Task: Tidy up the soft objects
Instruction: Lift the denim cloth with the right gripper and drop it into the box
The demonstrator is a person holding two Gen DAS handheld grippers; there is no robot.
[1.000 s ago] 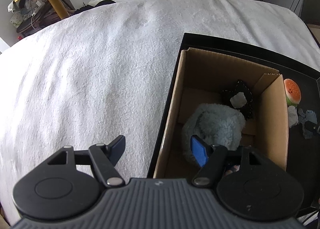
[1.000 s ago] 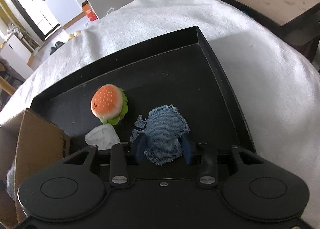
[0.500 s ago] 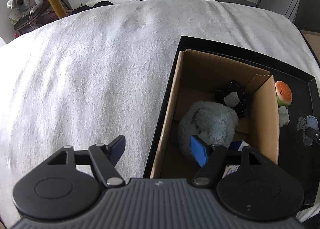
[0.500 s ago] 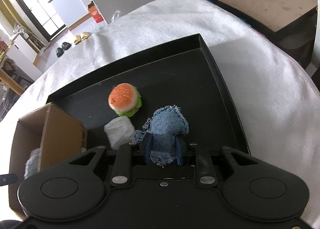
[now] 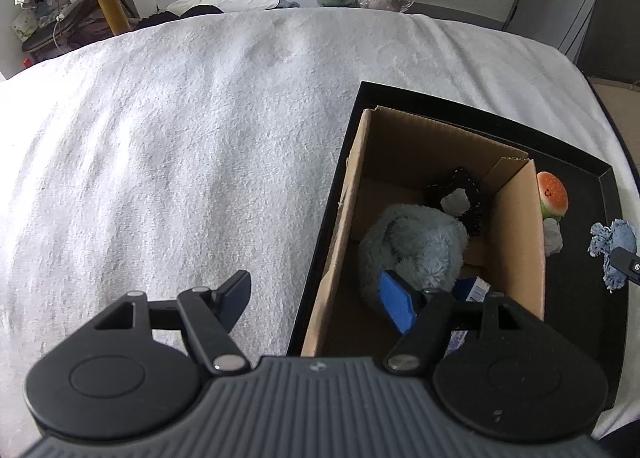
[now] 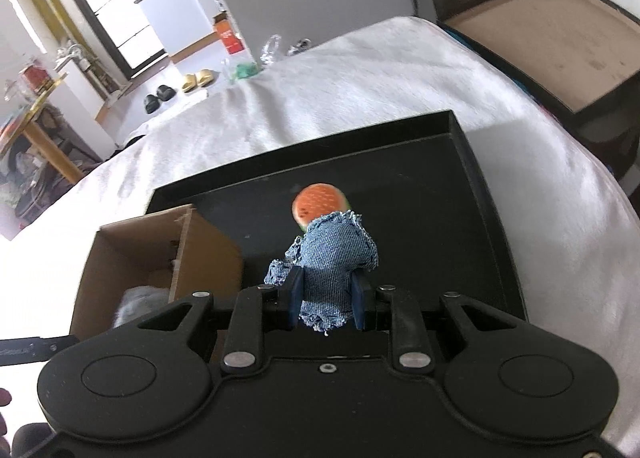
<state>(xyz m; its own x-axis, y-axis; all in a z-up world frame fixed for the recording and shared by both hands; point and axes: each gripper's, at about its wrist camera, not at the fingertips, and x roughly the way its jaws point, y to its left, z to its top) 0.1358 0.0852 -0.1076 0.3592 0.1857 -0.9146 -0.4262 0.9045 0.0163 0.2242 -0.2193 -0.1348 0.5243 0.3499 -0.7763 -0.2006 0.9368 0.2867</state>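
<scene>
So the right hand-held gripper (image 6: 326, 304) is pinching the denim scrap (image 6: 334, 258) up off the black tray (image 6: 496, 258), and the cardboard box (image 6: 136, 258) sits just to its left; the left hand-held gripper (image 5: 316, 298), spread wide, hovers at the box's near end.

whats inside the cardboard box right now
Inside the cardboard box: a fluffy grey-blue plush, a black fabric piece with something pale on it, and a blue-and-white packet. The plush and the left gripper hide the box floor beneath.
</scene>
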